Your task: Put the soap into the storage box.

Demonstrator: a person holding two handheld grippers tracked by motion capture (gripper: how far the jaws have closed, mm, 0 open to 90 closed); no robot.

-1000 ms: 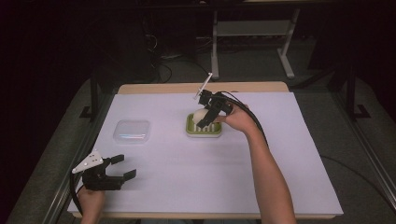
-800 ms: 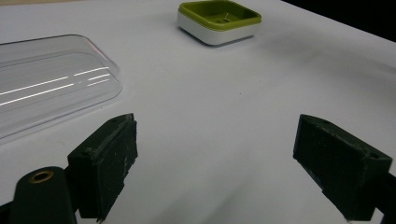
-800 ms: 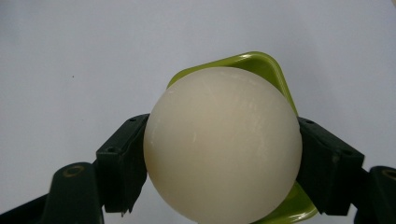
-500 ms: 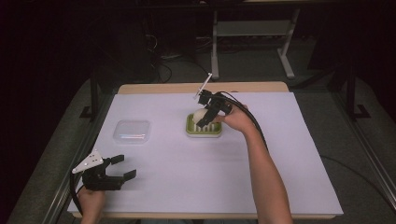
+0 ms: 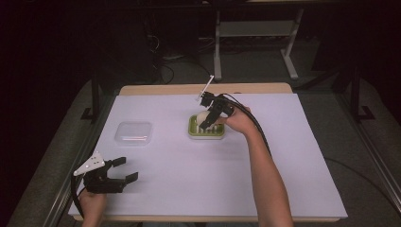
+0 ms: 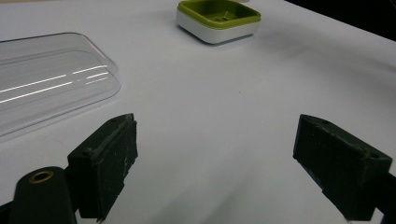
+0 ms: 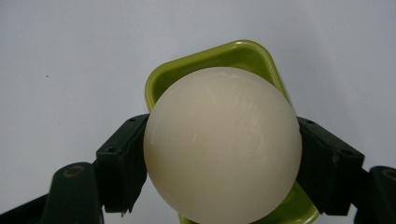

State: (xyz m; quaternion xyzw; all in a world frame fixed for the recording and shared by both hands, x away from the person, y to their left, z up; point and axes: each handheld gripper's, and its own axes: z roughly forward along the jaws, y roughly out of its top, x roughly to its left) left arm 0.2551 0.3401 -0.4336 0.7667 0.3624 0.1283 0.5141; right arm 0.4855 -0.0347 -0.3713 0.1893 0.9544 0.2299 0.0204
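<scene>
Over the green dish, near the far middle of the table, the right gripper holds a cream ball, its jaws pressed against the ball's two sides. In the right gripper view the ball sits squarely between the pads with the dish directly behind it, so the two are lined up; whether the ball touches the dish floor or hangs just above it I cannot tell. In the high view the ball shows as a pale spot at the dish's far-left corner, under the gripper

The left gripper rests at the near left edge, jaws wide apart and holding nothing, well apart from the dish. Its own view shows the spread pads with bare tabletop between them, the clear lid just ahead to one side and the dish farther off. In the high view the lid lies flat on the table, left of the dish and apart from it

As I judge it, the ball is gripped and lined up with the dish; whether it is going in or coming out, the pictures do not settle. The lid is untouched, and any move with it is left to do
</scene>
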